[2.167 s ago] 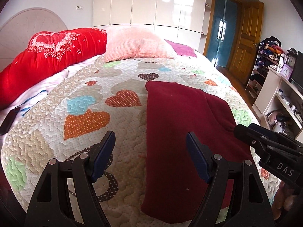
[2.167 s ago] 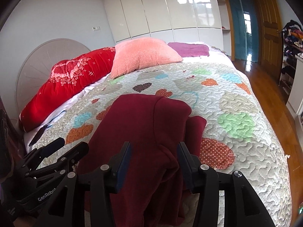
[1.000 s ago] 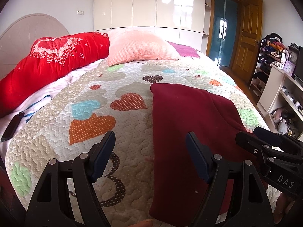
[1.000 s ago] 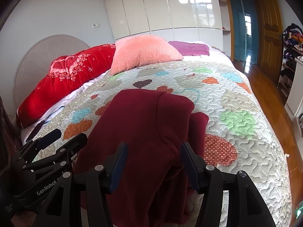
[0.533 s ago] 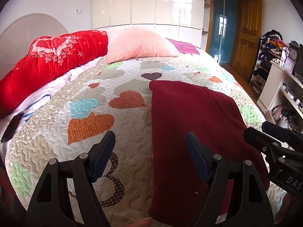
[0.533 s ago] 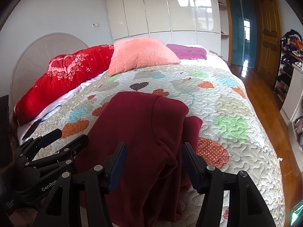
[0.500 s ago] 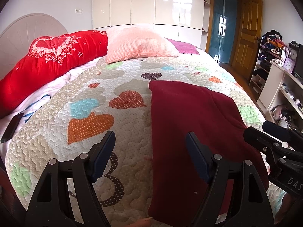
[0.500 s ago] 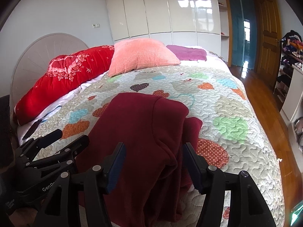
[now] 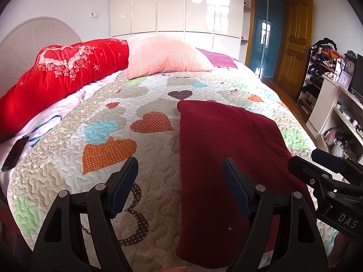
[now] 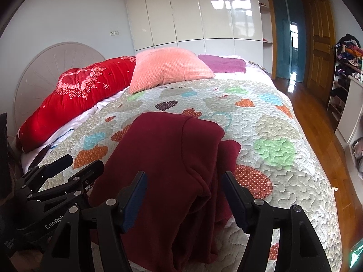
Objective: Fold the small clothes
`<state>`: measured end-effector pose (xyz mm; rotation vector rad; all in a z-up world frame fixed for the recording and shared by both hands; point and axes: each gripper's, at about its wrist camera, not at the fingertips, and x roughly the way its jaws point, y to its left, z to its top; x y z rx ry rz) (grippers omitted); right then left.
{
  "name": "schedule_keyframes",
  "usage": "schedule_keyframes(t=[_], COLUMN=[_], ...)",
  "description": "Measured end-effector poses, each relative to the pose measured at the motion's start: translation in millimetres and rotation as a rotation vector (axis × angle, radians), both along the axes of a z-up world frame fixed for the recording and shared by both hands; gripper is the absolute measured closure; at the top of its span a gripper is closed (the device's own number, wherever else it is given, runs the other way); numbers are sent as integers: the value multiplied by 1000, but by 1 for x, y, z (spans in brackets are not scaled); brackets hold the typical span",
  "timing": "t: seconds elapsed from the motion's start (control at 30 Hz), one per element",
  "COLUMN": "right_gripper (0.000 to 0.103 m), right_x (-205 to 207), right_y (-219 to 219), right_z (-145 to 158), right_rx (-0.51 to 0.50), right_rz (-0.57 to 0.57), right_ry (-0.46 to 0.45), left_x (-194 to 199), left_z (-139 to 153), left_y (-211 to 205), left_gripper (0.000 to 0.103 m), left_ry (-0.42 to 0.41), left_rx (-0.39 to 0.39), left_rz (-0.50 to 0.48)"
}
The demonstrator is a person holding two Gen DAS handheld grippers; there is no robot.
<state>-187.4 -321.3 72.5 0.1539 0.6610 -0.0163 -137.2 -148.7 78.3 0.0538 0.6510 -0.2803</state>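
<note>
A dark red garment (image 9: 226, 149) lies on the near part of the bed, on a quilt (image 9: 145, 158) patterned with coloured hearts. In the left wrist view it looks like a smooth folded panel with a straight left edge running from far to near and a neat far corner. The right wrist view shows what that one hides: on the right side of the garment (image 10: 172, 158) a top layer is folded over, with a bunched fold hanging down at the near edge and a lower layer sticking out to the right.

The left gripper (image 9: 180, 187) hovers over the near left edge of the garment, jaws spread wide and holding nothing; its left finger is above bare quilt, its right finger above the red cloth. The right gripper (image 10: 183, 197) is likewise spread wide and empty, with the bunched fold between its fingers but not pinched. Each gripper shows at the side of the other's view.

At the far end of the bed lie a red bolster (image 9: 63, 72), a pink pillow (image 9: 168, 56) and a purple cloth (image 10: 223, 64). A dark phone (image 9: 12, 154) rests on the white sheet at the left. Beyond are white wardrobes (image 10: 204, 11), a wooden door (image 9: 295, 43) and shelves (image 9: 335, 104) on the right.
</note>
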Motion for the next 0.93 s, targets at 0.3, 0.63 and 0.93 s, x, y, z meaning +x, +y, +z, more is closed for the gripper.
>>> schedule_keyframes(t=[0.3, 0.63, 0.93], right_gripper=[37, 37, 37], right_x=[1, 4, 3], right_y=[0, 0, -2], right_z=[-3, -6, -3], right_rx=[8, 19, 15], right_rz=[0, 8, 4], right_ry=[8, 17, 12], left_x=[0, -1, 0], left_z=[0, -1, -4], left_y=[-1, -4, -5], left_gripper=[26, 26, 26], left_ry=[-2, -29, -10], left_rx=[3, 26, 19], left_rz=[-3, -8, -21])
